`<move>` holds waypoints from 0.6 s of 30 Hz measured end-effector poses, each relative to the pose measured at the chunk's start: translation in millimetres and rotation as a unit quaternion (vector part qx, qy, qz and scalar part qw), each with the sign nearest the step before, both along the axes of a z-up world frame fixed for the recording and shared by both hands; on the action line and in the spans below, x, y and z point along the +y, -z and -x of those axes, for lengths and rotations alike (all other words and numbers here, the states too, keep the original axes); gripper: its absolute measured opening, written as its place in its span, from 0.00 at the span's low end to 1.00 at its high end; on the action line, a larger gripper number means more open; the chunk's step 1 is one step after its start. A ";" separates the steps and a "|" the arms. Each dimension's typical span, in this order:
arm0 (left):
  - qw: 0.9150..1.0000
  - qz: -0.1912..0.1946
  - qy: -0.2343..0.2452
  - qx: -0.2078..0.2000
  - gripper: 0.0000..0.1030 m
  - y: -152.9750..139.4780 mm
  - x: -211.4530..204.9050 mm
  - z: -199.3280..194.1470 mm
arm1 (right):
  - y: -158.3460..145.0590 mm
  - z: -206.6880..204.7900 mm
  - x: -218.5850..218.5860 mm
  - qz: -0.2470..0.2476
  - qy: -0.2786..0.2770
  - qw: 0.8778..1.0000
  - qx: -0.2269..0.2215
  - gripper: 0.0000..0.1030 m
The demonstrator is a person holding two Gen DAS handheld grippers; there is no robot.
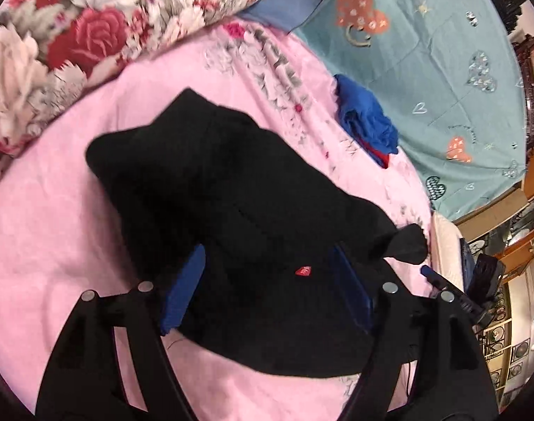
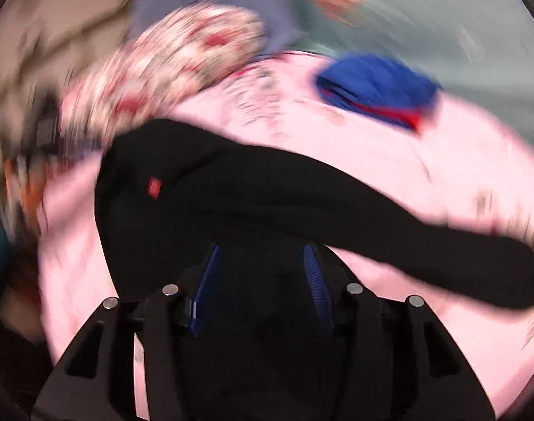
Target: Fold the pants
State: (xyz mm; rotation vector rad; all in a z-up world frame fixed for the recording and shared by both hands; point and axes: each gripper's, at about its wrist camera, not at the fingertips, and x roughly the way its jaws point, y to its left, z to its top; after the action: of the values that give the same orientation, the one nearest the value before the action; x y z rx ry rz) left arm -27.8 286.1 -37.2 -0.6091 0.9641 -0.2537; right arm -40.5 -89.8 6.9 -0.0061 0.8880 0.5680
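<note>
One pair of black pants (image 1: 214,189) on the pink sheet (image 1: 49,217), one folded blue garment (image 1: 366,119) with a red edge beyond it, one rose-print quilt (image 1: 91,24) bunched at the far left, one teal sheet with hearts (image 1: 442,52) behind, and two grippers in play. In the left wrist view the pants lie right between the fingers of the left gripper (image 1: 267,273): the two blue pads (image 1: 182,294) stand wide apart with black cloth filling the space between them, a small red tag (image 1: 303,271) showing just ahead of the pads, and the rest of the garment running away up-left across the pink sheet. That gripper reads as spread open, the fabric lying in the gap rather than pinched. A dark end of the pants pokes out to the right, near the tip of the right gripper (image 1: 442,282) at the frame edge. The right wrist view is heavily smeared by motion; there the pants drape across the frame, one leg trailing right, the red tag at upper left. Black cloth covers the space between the right gripper's blue pads, so whether it grips or not, I cannot tell. The quilt and the room at the edges are too blurred to read.
</note>
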 end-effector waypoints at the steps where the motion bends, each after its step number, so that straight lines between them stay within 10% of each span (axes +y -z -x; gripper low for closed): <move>1: 1.000 -0.007 -0.008 0.009 0.73 5.2 -2.6 -6.8 | 2.9 -7.5 -17.6 -0.035 0.037 0.998 0.027 0.49; 5: 0.998 0.005 -0.042 0.044 0.67 21.2 3.4 -23.7 | 18.9 -27.4 -83.2 -0.152 0.161 0.969 0.108 0.49; 10: 0.995 0.023 -0.062 0.071 0.12 28.7 12.7 -34.1 | 23.9 -56.1 -112.6 -0.204 0.236 0.940 0.139 0.49; 15: 0.997 -0.009 -0.054 0.055 0.06 17.0 2.4 -30.3 | 6.7 -87.8 -51.0 -0.033 0.106 0.991 0.070 0.49; 18: 0.997 -0.018 -0.053 0.048 0.06 11.4 1.0 -31.2 | 2.3 -72.5 -2.6 0.173 -0.042 0.983 -0.050 0.49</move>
State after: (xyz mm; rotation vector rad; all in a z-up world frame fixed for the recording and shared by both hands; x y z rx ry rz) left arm 3.4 287.2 -48.6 -0.6419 1.0240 -0.1130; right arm 32.0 -92.3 4.5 -0.3855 0.8813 0.4804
